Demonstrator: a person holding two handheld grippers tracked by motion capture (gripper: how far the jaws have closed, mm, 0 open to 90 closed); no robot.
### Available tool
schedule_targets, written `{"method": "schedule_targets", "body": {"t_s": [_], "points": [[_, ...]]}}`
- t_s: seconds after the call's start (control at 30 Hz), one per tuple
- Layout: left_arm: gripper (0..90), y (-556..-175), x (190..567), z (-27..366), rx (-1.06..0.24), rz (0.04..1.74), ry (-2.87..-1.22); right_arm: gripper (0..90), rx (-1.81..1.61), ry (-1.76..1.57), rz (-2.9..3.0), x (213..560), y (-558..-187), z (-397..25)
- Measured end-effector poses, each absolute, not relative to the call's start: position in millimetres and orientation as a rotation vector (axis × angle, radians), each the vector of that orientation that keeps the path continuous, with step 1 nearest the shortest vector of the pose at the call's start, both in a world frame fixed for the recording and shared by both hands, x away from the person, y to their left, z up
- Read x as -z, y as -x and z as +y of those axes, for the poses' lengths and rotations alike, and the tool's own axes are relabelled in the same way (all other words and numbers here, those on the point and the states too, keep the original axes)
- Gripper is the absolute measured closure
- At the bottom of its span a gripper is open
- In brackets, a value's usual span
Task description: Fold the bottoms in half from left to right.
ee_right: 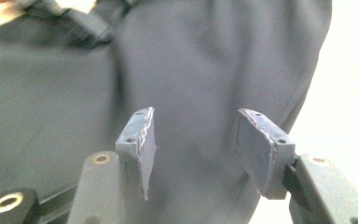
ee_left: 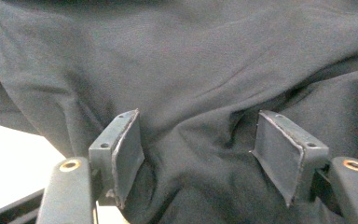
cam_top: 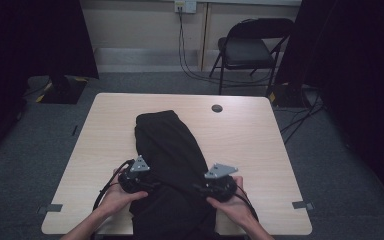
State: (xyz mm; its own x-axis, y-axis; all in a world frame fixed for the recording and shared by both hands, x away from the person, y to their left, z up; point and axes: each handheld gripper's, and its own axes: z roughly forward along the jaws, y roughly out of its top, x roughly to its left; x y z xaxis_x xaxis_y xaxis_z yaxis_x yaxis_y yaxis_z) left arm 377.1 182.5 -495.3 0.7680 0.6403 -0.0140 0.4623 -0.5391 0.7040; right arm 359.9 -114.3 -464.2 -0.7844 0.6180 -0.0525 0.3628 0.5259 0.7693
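Black garment (cam_top: 172,150), near end cut off

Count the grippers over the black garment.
2. The left gripper sits at the black garment's left edge, the right gripper at its right edge; both open, near the table's front.

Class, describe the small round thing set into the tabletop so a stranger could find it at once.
Start at the light wooden table. Past the far end of the black garment, toward the folding chair, sits a small dark round grommet. It is the one dark circle in the bare wood.
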Motion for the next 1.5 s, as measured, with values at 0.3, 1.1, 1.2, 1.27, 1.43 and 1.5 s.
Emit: {"method": "schedule_targets", "body": {"t_s": [0.3, 1.1, 1.2, 1.27, 1.43, 1.5], "points": [[30.1, -371.2, 493.6, 179.1, -0.306, 0.821, -2.263, 46.2, -1.118, -0.821, 2.44, 475.4, -442.1, -60.7], [39.6, -390.7, 472.6, 205.9, -0.285, 0.876, -2.205, 36.2, -1.115, -0.822, 2.535, 500.4, -390.6, -75.2], [39.7, -396.5, 472.3, 204.0, -0.275, 0.886, -2.211, 36.2, -1.111, -0.828, 2.535, 500.1, -374.8, -82.0], [39.6, -402.1, 470.1, 199.0, -0.287, 0.882, -2.21, 36.2, -1.089, -0.823, 2.557, 498.0, -365.1, -85.0], [39.9, -409.8, 476.0, 182.0, -0.275, 0.866, -2.203, 36.2, -1.036, -0.797, 2.612, 493.0, -340.3, -96.8], [40.6, -411.6, 473.8, 179.8, -0.275, 0.86, -2.208, 37.3, -1.024, -0.792, 2.615, 490.6, -340.9, -98.7]]}}
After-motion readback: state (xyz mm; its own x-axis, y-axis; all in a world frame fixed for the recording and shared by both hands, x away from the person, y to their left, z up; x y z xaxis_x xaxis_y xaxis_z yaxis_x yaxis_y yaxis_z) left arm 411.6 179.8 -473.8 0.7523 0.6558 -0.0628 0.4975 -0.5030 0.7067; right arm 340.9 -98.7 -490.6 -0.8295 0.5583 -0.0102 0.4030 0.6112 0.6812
